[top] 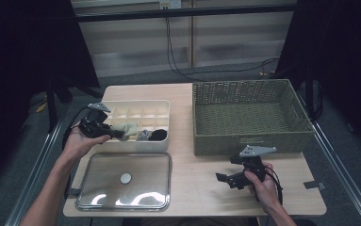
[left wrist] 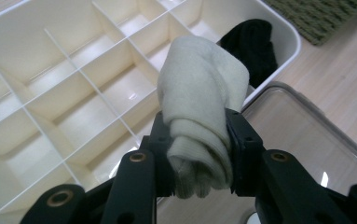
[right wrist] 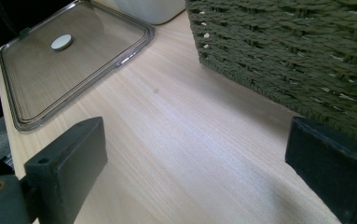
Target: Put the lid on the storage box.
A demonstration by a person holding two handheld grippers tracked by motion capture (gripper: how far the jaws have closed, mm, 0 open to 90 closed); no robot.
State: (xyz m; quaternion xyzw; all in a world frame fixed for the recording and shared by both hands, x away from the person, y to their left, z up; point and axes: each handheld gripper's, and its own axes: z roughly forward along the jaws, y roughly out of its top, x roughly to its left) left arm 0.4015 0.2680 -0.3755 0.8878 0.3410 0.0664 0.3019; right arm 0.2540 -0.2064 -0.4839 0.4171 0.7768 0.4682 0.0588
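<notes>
Your left gripper clamps rolled cream sock, jaws pressed on its lower end; sock held above near edge of white divider box, just over compartments. Black sock sits in corner compartment of same box; grey one beside it. Your right gripper wide, holding nothing, low over bare bench in front of green woven basket. Clear lid flat on bench, near side of box
</notes>
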